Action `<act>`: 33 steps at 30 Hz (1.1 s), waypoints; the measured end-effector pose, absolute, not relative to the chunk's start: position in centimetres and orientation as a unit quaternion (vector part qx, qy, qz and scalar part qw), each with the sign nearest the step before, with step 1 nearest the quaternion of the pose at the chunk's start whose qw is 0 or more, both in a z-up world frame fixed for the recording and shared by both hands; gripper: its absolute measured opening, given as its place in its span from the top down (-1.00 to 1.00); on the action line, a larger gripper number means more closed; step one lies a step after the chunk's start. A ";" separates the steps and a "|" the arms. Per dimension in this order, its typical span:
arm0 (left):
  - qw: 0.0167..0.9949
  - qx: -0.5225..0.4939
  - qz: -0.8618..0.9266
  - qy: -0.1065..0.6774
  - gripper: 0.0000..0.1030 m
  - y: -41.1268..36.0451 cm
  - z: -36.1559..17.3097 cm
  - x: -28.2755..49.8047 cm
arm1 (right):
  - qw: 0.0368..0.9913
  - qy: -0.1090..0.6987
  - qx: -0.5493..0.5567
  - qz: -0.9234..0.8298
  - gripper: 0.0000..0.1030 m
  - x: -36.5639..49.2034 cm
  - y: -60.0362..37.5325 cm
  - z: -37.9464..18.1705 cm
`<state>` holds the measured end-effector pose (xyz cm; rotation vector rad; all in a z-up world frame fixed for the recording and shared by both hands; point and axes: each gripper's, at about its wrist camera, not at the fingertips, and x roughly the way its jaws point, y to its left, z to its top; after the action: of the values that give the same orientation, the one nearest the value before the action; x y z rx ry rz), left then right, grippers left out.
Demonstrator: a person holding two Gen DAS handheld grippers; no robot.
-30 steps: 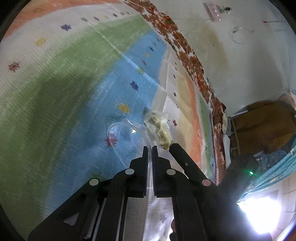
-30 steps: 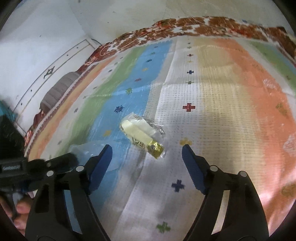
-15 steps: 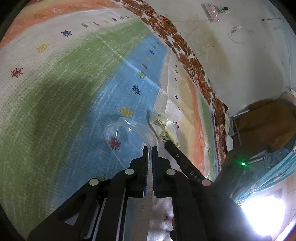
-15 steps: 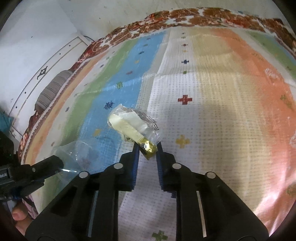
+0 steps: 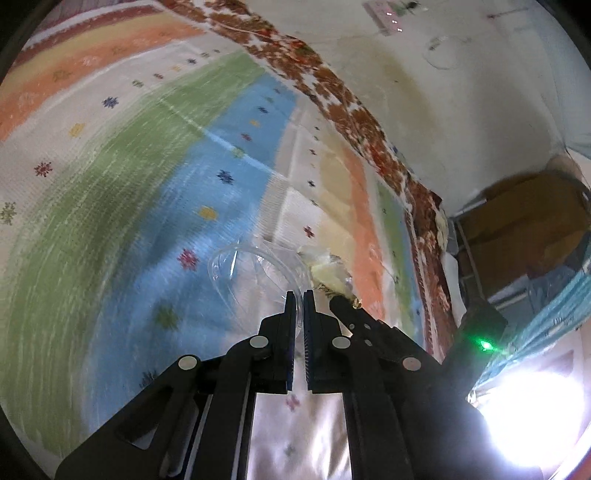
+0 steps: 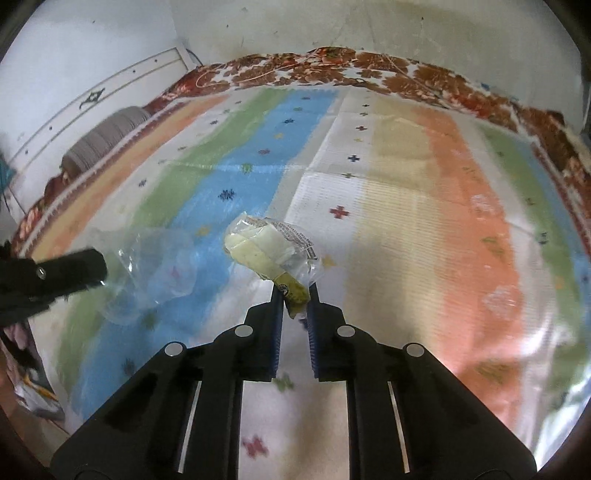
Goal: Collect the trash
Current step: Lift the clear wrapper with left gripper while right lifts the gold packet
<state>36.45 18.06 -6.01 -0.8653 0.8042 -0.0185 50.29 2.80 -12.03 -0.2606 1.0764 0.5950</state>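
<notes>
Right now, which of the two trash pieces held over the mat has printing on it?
The crumpled wrapper with the yellow end, pinched in the right gripper. The clear plastic bag in the left gripper is plain and see-through.

- Home interior, a lived-in room; floor level or low bedding, cannot tell which.
- Striped woven mat [image 6: 406, 192] in green, blue, cream and orange bands with small cross motifs fills the near ground.
- Red-brown floral cloth [image 6: 388, 74] edges the mat's far side, against the wall.
- Plastered wall [image 5: 461, 110], stained; white power strip [image 5: 388, 18] mounted high on it.
- Grey striped bolster [image 6: 107, 136] lies far left.
- Brown cardboard box [image 5: 524, 218] on a rack, right.
</notes>
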 end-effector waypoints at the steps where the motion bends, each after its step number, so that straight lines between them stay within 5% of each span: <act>1: 0.831 -0.407 -0.011 0.378 0.94 17.7 -5.4 36.0 | 0.809 0.502 -0.129 0.277 0.79 49.7 2.3 -11.3; 33: 0.884 -0.299 -0.084 0.350 0.94 9.0 3.6 21.8 | 0.824 0.476 -0.120 0.283 0.80 30.1 -7.4 2.6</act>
<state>21.76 8.99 3.62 -0.6214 0.7289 -0.1748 30.15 -7.44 2.57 -0.2545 1.0125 0.6027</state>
